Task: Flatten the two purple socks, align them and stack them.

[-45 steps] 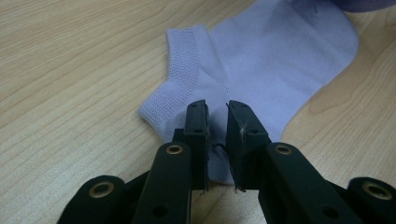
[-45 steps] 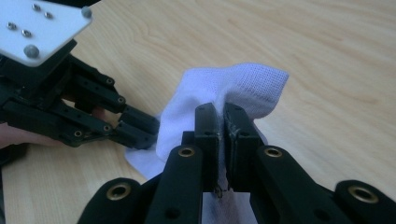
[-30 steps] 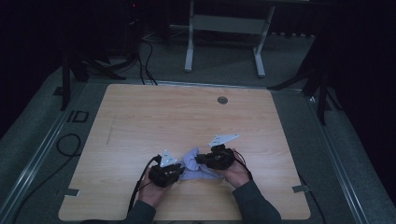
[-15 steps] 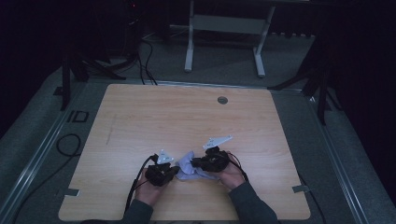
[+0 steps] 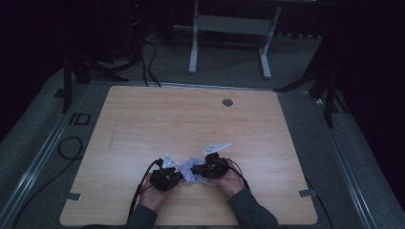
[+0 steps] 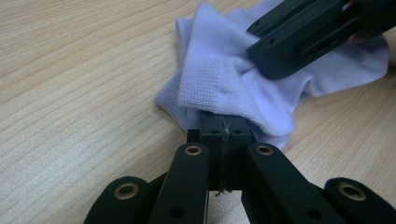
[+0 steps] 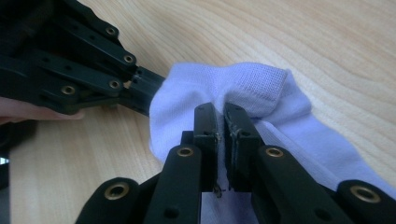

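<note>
A pale lilac-white sock [image 5: 189, 170] lies bunched on the wooden table [image 5: 191, 119] near its front edge, between my two grippers. My left gripper [image 5: 179, 175] is shut on the sock's [image 6: 219, 79] lower edge, where the fabric is pinched at the tips of my left gripper [image 6: 223, 126]. My right gripper [image 5: 196, 170] comes in from the right and is shut on a ribbed fold of the sock [image 7: 261, 88], with cloth caught at the tips of my right gripper [image 7: 221, 114]. The two grippers nearly meet, and both hands rest low by the table.
A round grommet hole [image 5: 227, 102] sits at the table's far middle. A black cable [image 5: 71, 148] loops on the floor at left. Metal stand legs [image 5: 193, 43] rise beyond the far edge. Tape tabs [image 5: 308, 192] mark the front corners.
My right gripper has shifted left and nearer the table's front edge, closing the gap to the left gripper. The sock is more bunched between them. The left hand has stayed put.
</note>
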The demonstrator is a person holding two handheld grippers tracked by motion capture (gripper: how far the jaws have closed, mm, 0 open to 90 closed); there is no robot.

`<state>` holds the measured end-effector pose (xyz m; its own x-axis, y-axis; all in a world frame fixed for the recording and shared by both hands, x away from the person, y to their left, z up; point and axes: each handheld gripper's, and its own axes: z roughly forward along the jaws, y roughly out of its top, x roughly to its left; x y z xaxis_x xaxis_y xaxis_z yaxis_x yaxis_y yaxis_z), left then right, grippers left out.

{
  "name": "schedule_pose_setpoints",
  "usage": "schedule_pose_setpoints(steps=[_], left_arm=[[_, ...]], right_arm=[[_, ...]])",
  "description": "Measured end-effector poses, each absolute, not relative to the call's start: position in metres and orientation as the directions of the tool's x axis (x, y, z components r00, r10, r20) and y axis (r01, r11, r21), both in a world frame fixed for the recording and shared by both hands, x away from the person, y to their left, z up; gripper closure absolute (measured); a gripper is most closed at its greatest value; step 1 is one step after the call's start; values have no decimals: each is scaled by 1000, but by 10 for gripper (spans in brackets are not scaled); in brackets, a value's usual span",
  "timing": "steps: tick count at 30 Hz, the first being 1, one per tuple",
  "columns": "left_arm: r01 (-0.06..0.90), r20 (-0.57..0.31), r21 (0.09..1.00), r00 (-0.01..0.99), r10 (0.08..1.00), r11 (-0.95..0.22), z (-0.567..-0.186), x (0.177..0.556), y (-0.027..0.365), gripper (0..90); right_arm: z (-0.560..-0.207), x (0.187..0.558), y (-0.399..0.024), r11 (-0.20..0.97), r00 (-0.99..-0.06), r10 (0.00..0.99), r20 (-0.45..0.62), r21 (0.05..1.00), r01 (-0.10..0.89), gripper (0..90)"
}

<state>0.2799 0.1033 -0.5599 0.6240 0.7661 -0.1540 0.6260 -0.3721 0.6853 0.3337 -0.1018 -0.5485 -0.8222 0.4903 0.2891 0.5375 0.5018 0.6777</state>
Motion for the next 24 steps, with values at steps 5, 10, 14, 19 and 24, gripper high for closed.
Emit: schedule_pose_setpoints(steps=[5, 10, 14, 19, 24], left_arm=[[627, -158, 685, 625, 765, -371, -560, 280, 103, 894], [629, -169, 684, 629, 759, -370, -559, 280, 104, 885], [617, -204, 703, 650, 732, -353, -552, 277, 108, 846], [618, -260, 712, 674, 692, -334, -549, 276, 111, 754], [603, -264, 717, 700, 664, -351, -549, 275, 107, 680]], right_arm=[[-555, 332, -97, 519, -822, 509, 256, 671, 530, 830], [-559, 331, -96, 516, -817, 518, 254, 669, 535, 818], [-559, 331, -97, 510, -813, 519, 264, 668, 542, 813], [-560, 332, -98, 502, -810, 517, 276, 668, 549, 809], [-560, 332, -98, 501, -811, 514, 281, 669, 549, 803]])
